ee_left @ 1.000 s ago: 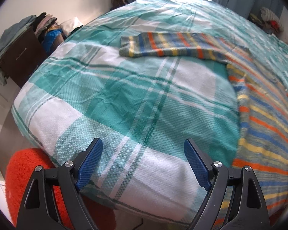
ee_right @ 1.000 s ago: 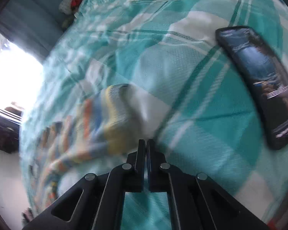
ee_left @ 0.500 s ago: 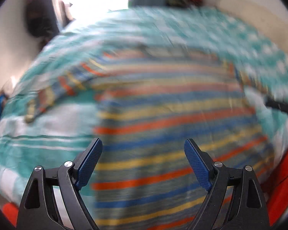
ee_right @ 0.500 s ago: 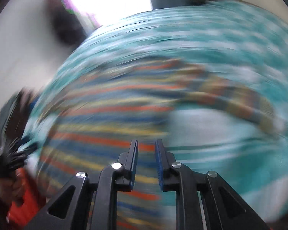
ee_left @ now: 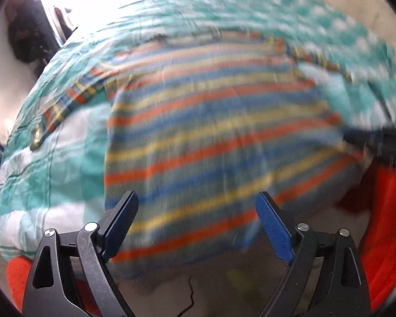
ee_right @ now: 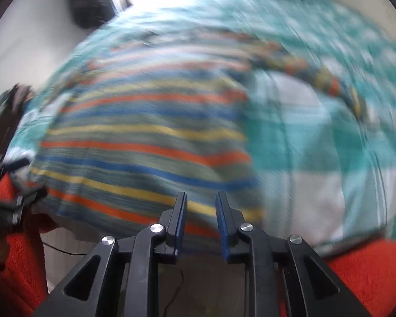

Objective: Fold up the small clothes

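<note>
**Both grippers lined up on the hem, nothing gripped yet**

Left wrist view: my left gripper (ee_left: 196, 223) has its blue-padded fingers (ee_left: 273, 228) spread wide, nothing between them. The striped knit sweater (orange, blue, yellow, grey-green bands) (ee_left: 211, 137) lies flat on the teal-and-white plaid bedspread (ee_left: 55, 174), body dead ahead at 12 o'clock. One sleeve runs out toward 10 o'clock, the other toward 2. The hem hangs over the bed edge just beyond the fingertips. The frame is motion-blurred, so I can't tell where the hem edge sits relative to the pads. A dark shape at 3 o'clock is probably the other tool; too smeared to confirm. Fuzzy orange-red rug (ee_left: 382, 237) is on the floor at 4 o'clock.

Right wrist view: my right gripper (ee_right: 200, 220) has its fingers a narrow gap apart, not closed, holding nothing. The sweater (ee_right: 145, 142) fills 10 to 12 o'clock, and its right side edge runs up almost along my centreline. The right sleeve arcs toward 2 o'clock over the bedspread (ee_right: 316, 158). The rug (ee_right: 367, 272) shows at 4 and 8 o'clock. Heavy blur here too.

My read on the step: grab the two hem corners for the first fold.
- Let motion settle first; aiming through this blur risks a miss.
- Open the right jaws more before going in; that gap looks tight for knit.
- Pinch sweater only. The bedspread lies directly under it and is easy to catch.
- Take both corners level so the fold lands square.
</note>
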